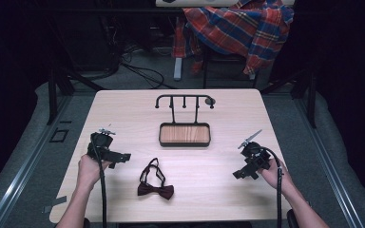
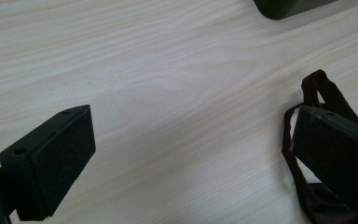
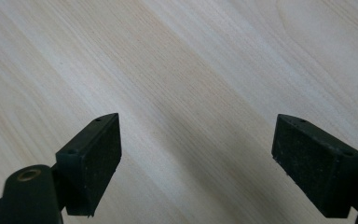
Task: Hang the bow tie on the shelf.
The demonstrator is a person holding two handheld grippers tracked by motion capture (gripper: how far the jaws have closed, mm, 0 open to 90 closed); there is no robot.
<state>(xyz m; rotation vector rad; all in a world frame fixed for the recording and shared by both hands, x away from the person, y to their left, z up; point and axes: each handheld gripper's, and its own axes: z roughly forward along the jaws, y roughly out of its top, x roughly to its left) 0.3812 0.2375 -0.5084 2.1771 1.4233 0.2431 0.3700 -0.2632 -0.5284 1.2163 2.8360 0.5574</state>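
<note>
Nothing looks done yet, as I judge it: the work in hand seems to be getting the bow tie onto the rack, and the tie lies untouched.

At the left, the left hand-held gripper (image 1: pixel 115 156) hovers over the tabletop (image 1: pixel 123 109) with its jaws spread wide and empty. Its own view shows bare wood between the pads, with the tie's strap (image 2: pixel 314 88) looping just past the right jaw, so it is near the tie but not on it.

In the middle, the bow tie (image 1: pixel 155 190) lies flat at the near edge, strap looped toward the far side. Beyond it stands the rack (image 1: pixel 184 100), its hooks bare, over a wooden tray (image 1: pixel 184 134) that holds nothing.

At the right, the right hand-held gripper (image 1: pixel 241 173) is also wide open and empty, well apart from the tie.

Left to do: grasp, lift, and hang or place the tie.
</note>
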